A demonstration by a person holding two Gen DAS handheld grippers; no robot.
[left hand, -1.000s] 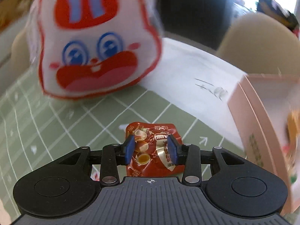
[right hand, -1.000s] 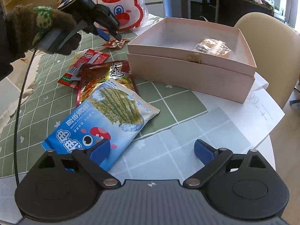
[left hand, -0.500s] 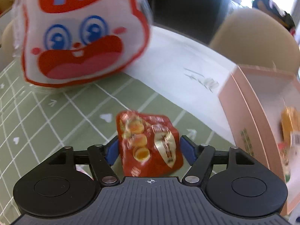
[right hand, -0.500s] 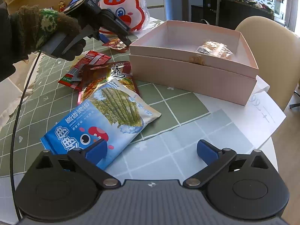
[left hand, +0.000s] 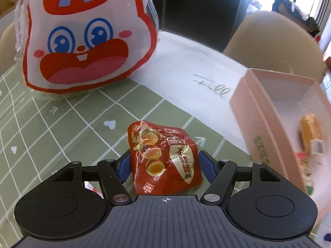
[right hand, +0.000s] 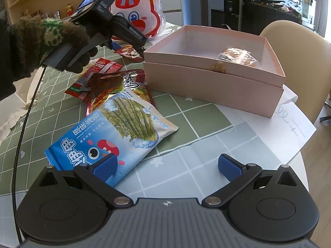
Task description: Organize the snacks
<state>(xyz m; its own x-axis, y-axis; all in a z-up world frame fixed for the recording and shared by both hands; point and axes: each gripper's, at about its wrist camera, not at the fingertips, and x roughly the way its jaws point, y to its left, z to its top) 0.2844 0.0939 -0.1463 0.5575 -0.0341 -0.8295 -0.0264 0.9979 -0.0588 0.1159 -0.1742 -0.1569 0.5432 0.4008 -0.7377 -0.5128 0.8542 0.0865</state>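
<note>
A small red egg snack packet [left hand: 163, 157] sits between the fingers of my left gripper [left hand: 165, 165], raised above the green checked tablecloth; the jaws stand against its two sides. It also shows in the right wrist view [right hand: 128, 52] beside the pink box [right hand: 213, 82]. The box holds a wrapped brown pastry [right hand: 238, 56]. My right gripper [right hand: 167, 165] is open and empty above the table's near edge, just right of a blue seaweed snack bag [right hand: 115, 132].
A large rabbit-face bag [left hand: 82, 39] stands at the back left. Dark red snack packets [right hand: 115, 82] lie left of the box. White paper [right hand: 293, 128] lies under the box's right side. A beige chair [right hand: 300, 47] stands behind the table.
My left gripper has lifted the red packet and moved it right toward the pink box; its jaws stand wider apart on the packet than a second ago. The right gripper has barely moved.
</note>
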